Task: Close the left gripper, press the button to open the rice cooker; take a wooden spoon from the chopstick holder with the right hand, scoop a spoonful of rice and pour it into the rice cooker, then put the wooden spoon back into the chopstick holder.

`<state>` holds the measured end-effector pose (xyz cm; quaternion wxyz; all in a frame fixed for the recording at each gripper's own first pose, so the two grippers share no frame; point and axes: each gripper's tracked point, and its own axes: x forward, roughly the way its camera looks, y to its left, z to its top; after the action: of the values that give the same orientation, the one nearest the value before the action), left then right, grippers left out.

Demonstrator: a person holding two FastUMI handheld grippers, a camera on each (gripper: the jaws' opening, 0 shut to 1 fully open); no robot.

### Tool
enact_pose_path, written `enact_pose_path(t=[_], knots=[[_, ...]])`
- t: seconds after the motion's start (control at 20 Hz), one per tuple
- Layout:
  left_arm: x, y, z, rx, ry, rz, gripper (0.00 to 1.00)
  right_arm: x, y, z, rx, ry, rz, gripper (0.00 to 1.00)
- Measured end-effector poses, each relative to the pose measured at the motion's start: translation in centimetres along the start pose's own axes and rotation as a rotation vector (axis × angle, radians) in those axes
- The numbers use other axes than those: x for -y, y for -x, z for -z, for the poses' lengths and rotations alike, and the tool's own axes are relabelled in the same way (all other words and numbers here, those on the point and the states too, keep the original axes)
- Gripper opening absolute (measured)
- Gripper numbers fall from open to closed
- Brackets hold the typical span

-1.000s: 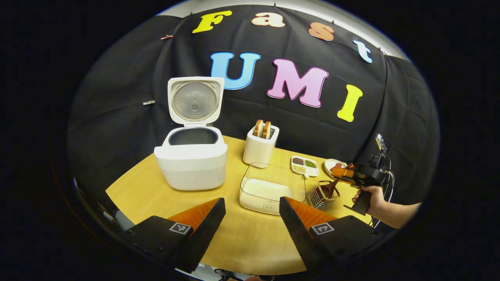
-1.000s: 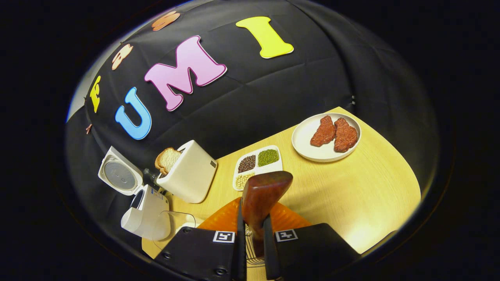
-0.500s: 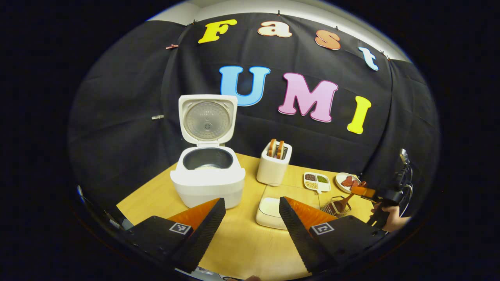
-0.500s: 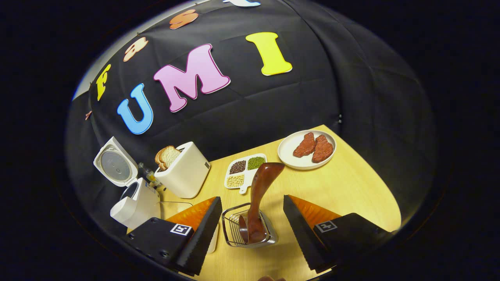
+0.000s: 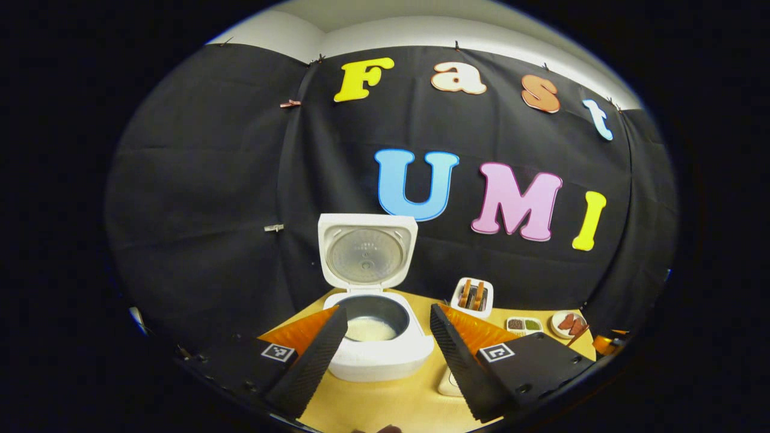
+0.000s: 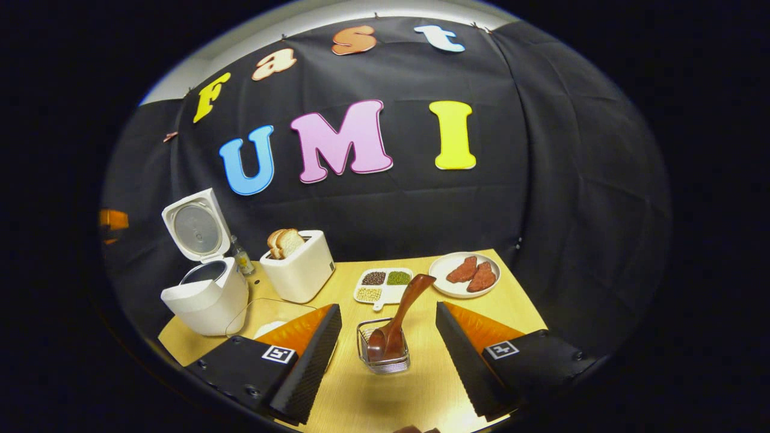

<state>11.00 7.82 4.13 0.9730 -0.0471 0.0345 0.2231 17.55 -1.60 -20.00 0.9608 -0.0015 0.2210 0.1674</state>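
You've pulled your right gripper [image 6: 388,355] back from the wooden spoon [image 6: 397,325], which stands in the chopstick holder [image 6: 383,352] at 12 o'clock; jaws released, level. Your left gripper [image 5: 388,355] has also backed off, jaws spread, facing the open rice cooker [image 5: 376,328], apparently holding rice.

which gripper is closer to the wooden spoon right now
Right. The right gripper, open, has the wooden spoon in its holder between its fingers; the left gripper faces the rice cooker, spoon off to its side.

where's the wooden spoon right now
In the right gripper view, the wooden spoon stands bowl-down in the wire holder, between the open right gripper fingers, just before the divided bean dish.
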Motion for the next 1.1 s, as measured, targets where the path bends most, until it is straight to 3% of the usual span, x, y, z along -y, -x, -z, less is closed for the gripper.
enact_pose_path(t=[0.3, 0.55, 0.8, 0.95, 1.1], knots=[[-0.7, -4.1, -7.1, 0.047, -0.038, 0.001, 0.95, -2.3, 4.1, -1.9, 0.051, 0.018, -0.023, 0.98], [0.0, -8.4, -10.9, 0.041, 0.013, 0.043, 0.95, -2.9, 5.8, -3.4, 0.068, -0.052, -0.038, 0.98], [-1.3, -14.0, -13.4, 0.032, 0.031, 0.031, 0.95, -2.0, 6.4, -5.7, 0.106, -0.127, -0.013, 0.98], [-2.3, -18.0, -14.7, 0.041, 0.034, 0.018, 0.95, -1.0, 6.7, -6.4, 0.123, -0.107, 0.039, 0.98], [-3.8, -22.7, -13.5, 0.009, -0.006, 0.003, 0.95, -1.4, 7.7, -6.7, 0.123, -0.13, 0.071, 0.98]])
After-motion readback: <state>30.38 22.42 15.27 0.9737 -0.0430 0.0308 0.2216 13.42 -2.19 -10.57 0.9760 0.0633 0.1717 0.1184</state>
